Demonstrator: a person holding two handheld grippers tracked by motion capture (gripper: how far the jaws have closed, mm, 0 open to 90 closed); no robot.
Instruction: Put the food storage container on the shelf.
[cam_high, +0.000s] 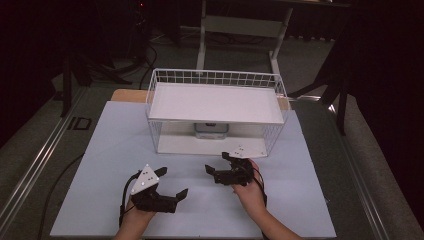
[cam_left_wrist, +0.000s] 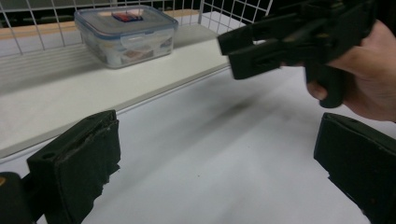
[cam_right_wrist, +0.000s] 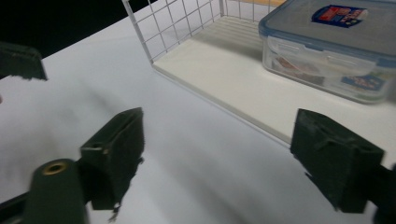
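Both grippers hover empty over the near tabletop (cam_high: 300, 200), the left gripper (cam_high: 172, 184) and the right gripper (cam_high: 216, 163) each with jaws apart, seemingly readied for a reach. The likely target, a lidded plastic container (cam_high: 211, 130), sits far back on the lower level of the wire rack (cam_high: 216, 78), whose upper shelf (cam_high: 212, 102) overhangs it and blocks access from above.

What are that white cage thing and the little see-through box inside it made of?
The rack looks like thin metal wire with a white coating: an open grid of fine rods, with flat matte white shelf boards, perhaps painted wood or plastic. The box looks like clear, glossy plastic: its contents show through the walls, and its blue-edged lid has snap flaps.
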